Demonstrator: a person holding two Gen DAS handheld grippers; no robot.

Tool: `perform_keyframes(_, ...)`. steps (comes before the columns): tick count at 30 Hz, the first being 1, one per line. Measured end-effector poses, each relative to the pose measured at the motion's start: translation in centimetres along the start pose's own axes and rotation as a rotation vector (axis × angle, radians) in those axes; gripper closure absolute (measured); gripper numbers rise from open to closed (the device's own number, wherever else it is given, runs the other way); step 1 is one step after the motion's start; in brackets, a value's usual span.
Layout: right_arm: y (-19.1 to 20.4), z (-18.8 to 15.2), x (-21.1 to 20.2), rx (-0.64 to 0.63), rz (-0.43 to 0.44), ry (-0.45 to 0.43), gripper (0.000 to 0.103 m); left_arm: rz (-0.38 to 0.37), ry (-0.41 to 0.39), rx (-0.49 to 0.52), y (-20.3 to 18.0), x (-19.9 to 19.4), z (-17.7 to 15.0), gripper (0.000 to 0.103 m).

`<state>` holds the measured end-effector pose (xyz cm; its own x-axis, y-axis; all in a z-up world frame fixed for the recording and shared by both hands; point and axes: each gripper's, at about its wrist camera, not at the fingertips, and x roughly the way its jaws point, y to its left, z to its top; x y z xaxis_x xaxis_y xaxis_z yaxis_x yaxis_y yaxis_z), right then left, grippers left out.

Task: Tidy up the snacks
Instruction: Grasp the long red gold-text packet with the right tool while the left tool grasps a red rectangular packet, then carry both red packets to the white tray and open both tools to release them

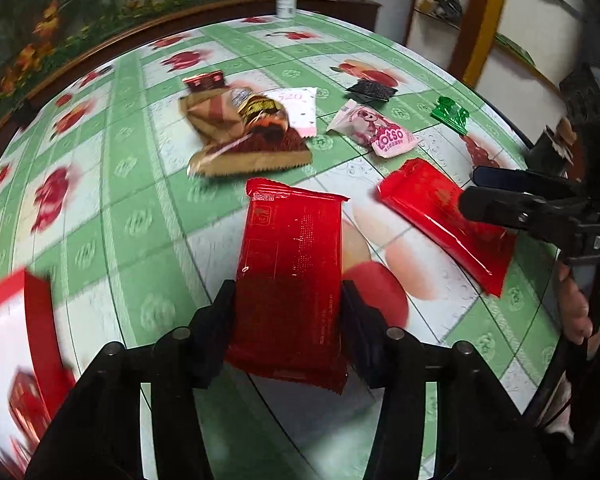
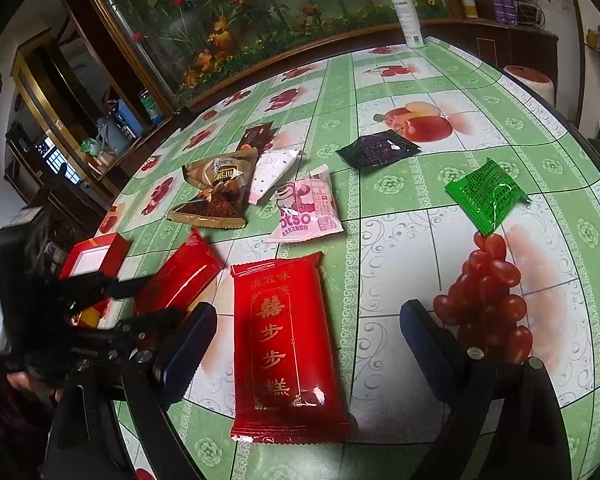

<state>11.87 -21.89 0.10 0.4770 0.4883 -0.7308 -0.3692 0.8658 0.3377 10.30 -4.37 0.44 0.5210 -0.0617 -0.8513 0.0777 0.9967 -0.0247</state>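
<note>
— Why is the left gripper (image 1: pixel 288 312) so low over the table (image 1: pixel 148 216)?

— It has a red packet (image 1: pixel 290 276) between its fingers. In the left wrist view the two black pads press on the long edges of this packet, one on each side, so the jaws are closed on it. I think a grip across the narrow width is the easy way to lift such a flat thing.

— And the right gripper (image 2: pixel 308 344)?

— Its jaws stand wide open, one finger on each side of another red packet (image 2: pixel 286 348) with gold letters, not touching it. This packet lies flat on the table, face up. It looks ready to close, but this is only my judgement.

— Where do the packets go?

— Maybe into the red box (image 2: pixel 94 256) at the left edge — it is open and near. I cannot say for sure.

— What about the other snacks?

— The brown bag (image 2: pixel 216 196), the pink packet (image 2: pixel 306 212), the dark packet (image 2: pixel 376 148) and the green packet (image 2: pixel 486 196) lie scattered further back, not sorted yet.
</note>
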Motion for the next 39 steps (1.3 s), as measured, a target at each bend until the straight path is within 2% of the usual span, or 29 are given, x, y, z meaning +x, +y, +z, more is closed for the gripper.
perform_keyframes(3, 0.5, -0.2, 0.1, -0.021, -0.03, 0.006, 0.008, 0.021, -0.014, -0.06, 0.1, -0.8, -1.3, 0.057)
perform_keyframes(7, 2.6, -0.8, 0.7, -0.126, -0.13, 0.039, 0.008, 0.012, -0.031, -0.149, 1.0, -2.2, -3.3, 0.057)
perform_keyframes(12, 3.3, -0.9, 1.1, -0.139, -0.171, 0.082, 0.008, -0.012, -0.046, -0.246, 2.4, -3.6, -5.5, 0.057)
perform_keyframes(15, 4.1, -1.0, 1.5, -0.162, -0.215, 0.128, 0.008, -0.018, -0.052, -0.269, 2.6, -4.0, -6.2, 0.057)
perform_keyframes(18, 5.3, -1.6, 2.2, -0.222, -0.3, 0.144, 0.01, -0.008, -0.059, -0.268, 2.4, -4.0, -6.4, 0.057)
perform_keyframes(22, 5.5, -1.8, 2.2, -0.209, -0.306, 0.136, 0.01, 0.015, -0.068, -0.249, 1.9, -4.0, -6.6, 0.057)
perform_keyframes(24, 5.5, -1.9, 2.1, -0.209, -0.305, 0.131, 0.013, 0.023, -0.07, -0.243, 1.8, -4.0, -6.6, 0.057)
perform_keyframes(28, 6.0, -2.1, 1.4, -0.22, -0.295, 0.106, 0.047, 0.044, -0.073, -0.235, 1.5, -3.9, -6.7, 0.057)
perform_keyframes(39, 6.2, -2.2, 1.3, -0.207, -0.277, 0.082, 0.05, 0.109, -0.089, -0.193, 0.5, -3.8, -6.8, 0.057)
